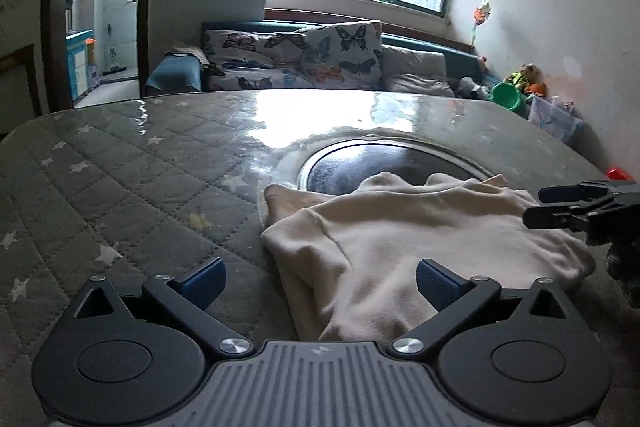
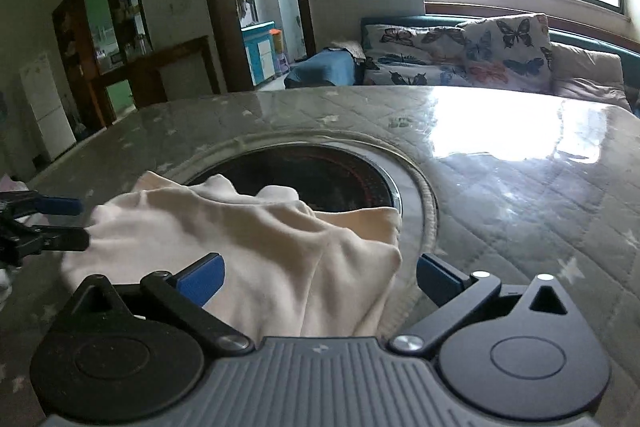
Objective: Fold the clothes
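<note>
A cream garment [image 1: 404, 239] lies crumpled on the quilted grey table cover [image 1: 120, 163], its far edge draped over a round black hob. My left gripper [image 1: 320, 285] is open over the garment's near left corner, and its blue pads [image 1: 438, 285] press on nothing. In the right wrist view the same cream garment [image 2: 248, 247] lies below my right gripper [image 2: 320, 281], which is open at the cloth's near right end. Each gripper shows at the edge of the other's view: the right gripper [image 1: 552, 205] at the cloth's right side, the left gripper [image 2: 68, 223] at its left.
A round black hob [image 2: 316, 179] with a metal rim is set into the table's middle. Behind the table stands a sofa with butterfly cushions [image 1: 304, 55] under a window. A green bucket [image 1: 507, 97] and toys sit at the far right. A doorway [image 2: 264, 11] opens at the back.
</note>
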`<action>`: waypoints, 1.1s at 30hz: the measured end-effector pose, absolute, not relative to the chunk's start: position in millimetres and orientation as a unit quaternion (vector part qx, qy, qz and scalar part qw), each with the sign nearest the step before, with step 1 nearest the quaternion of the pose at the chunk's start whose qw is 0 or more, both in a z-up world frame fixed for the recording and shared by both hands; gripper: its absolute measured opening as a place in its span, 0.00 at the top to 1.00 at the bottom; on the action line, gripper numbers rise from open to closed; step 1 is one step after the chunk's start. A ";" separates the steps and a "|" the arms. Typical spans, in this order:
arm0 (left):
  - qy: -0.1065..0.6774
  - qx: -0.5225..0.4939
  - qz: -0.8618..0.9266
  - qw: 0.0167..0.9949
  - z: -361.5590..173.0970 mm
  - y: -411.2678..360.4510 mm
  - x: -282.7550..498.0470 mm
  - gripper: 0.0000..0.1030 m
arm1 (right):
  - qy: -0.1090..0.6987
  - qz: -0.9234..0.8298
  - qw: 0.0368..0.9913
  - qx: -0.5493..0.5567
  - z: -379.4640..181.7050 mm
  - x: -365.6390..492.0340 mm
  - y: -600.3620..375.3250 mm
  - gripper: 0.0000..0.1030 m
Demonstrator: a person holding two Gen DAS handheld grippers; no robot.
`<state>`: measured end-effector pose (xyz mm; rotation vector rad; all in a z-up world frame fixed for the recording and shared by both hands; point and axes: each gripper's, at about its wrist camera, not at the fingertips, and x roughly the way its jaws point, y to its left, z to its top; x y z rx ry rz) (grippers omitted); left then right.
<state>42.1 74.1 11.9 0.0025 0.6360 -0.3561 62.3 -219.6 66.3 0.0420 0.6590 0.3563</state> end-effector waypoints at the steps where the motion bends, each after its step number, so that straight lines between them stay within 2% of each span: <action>1: 0.312 0.004 -0.169 0.935 11.4 74.2 42.3 0.00 | 0.326 0.175 0.929 0.022 64.0 65.9 -219.1 0.00; 15: 0.340 -0.030 -0.151 0.928 1.4 82.2 50.0 0.00 | 0.336 0.189 0.922 0.027 56.4 72.4 -219.7 0.00; 33: 0.318 -0.025 -0.087 0.944 6.9 91.9 12.9 0.00 | 0.339 0.190 0.921 -0.024 55.0 68.9 -207.4 0.00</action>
